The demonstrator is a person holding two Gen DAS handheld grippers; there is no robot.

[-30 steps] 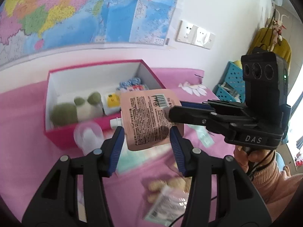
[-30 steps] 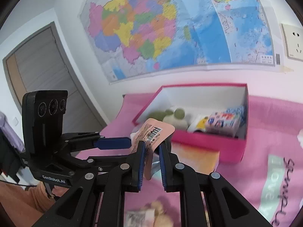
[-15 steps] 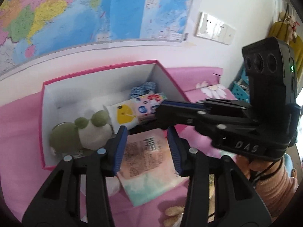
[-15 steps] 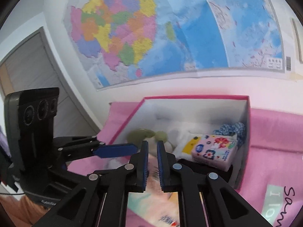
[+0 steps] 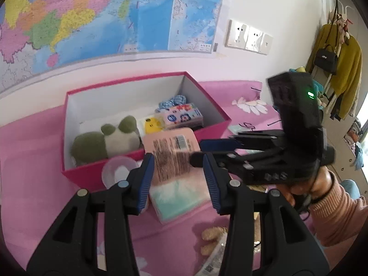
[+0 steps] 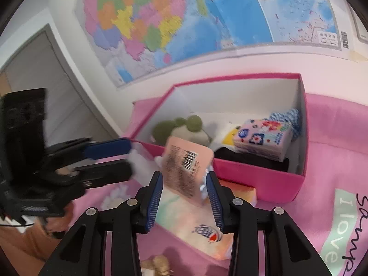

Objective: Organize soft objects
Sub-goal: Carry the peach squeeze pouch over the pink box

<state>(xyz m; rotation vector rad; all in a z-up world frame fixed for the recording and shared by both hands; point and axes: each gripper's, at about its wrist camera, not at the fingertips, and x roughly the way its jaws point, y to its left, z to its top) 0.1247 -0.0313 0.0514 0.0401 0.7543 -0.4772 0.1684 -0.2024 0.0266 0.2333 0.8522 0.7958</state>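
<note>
A pink pouch (image 5: 172, 154) (image 6: 186, 168) with a barcode leans against the front wall of the pink box (image 5: 147, 80) (image 6: 260, 184). My right gripper (image 6: 185, 197) (image 5: 196, 150) straddles it. Its jaws are opening and its pads stand just off the pouch's edges. My left gripper (image 5: 178, 179) (image 6: 128, 158) hovers open just in front of the pouch and holds nothing. Inside the box lie a green frog plush (image 5: 103, 140) (image 6: 179, 128), a flowered tissue pack (image 5: 184, 115) (image 6: 262, 138) and a blue cloth (image 5: 172, 100).
A teal and orange soft packet (image 5: 181, 197) (image 6: 195, 220) lies flat on the pink bedspread (image 5: 30, 161) under the pouch. A translucent round cup (image 5: 117, 172) stands left of it. A bagged small plush (image 5: 211, 237) lies nearer me. A person's sleeve (image 5: 331, 209) is at the right.
The right gripper carried the pouch down from mid-air to the box's front wall and its jaws have parted. The left gripper stayed in about the same place.
</note>
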